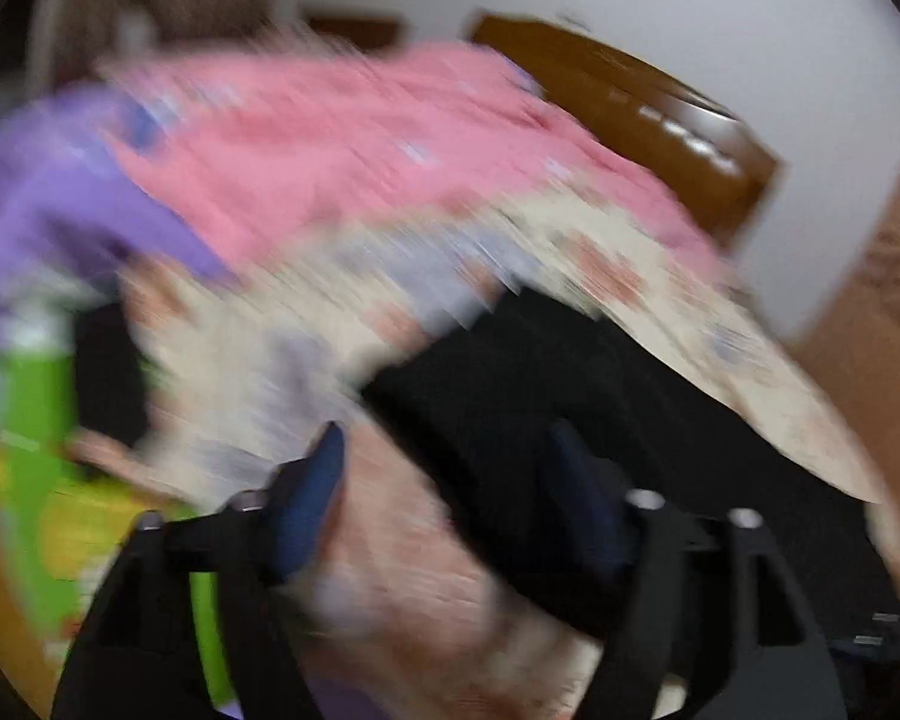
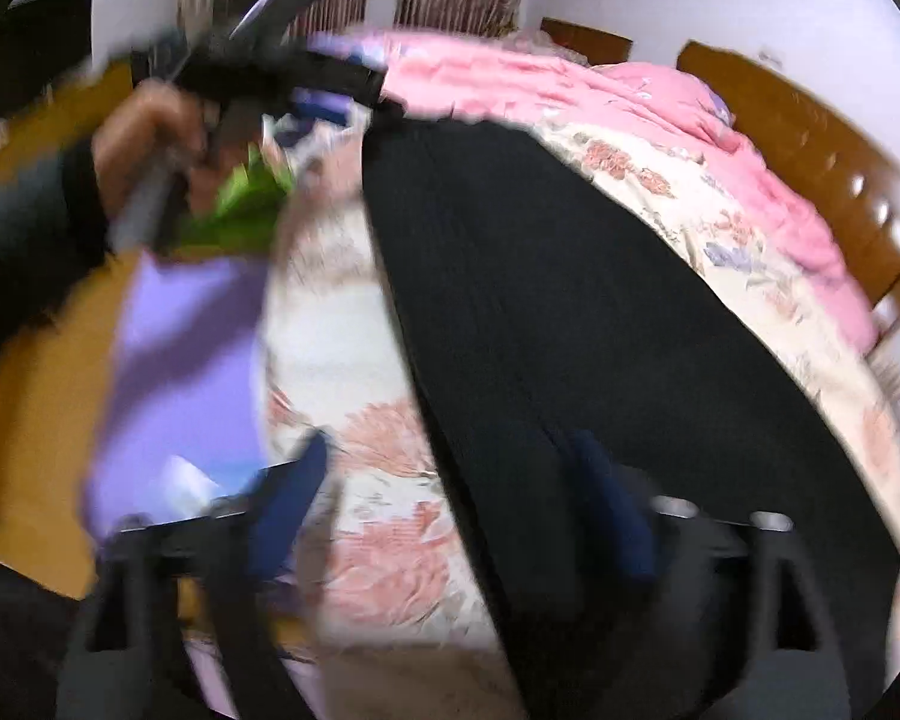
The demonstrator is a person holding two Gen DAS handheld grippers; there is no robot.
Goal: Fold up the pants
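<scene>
Black pants (image 2: 558, 312) lie stretched along a bed with a floral cover (image 2: 384, 480); they also show in the left wrist view (image 1: 534, 414). Both views are motion-blurred. My left gripper (image 1: 450, 480) is open and empty, its blue fingers (image 1: 312, 498) above the pants' left edge. In the right wrist view the left gripper (image 2: 384, 99) sits at the pants' far end. My right gripper (image 2: 450, 504) is open and empty over the pants' near end, with its right finger (image 2: 612, 510) above the black cloth.
A pink quilt (image 2: 660, 114) is bunched at the far side of the bed by a brown wooden headboard (image 2: 822, 144). A purple sheet (image 2: 186, 372) hangs off the left edge. A green object (image 1: 36, 456) is at left. White walls stand behind.
</scene>
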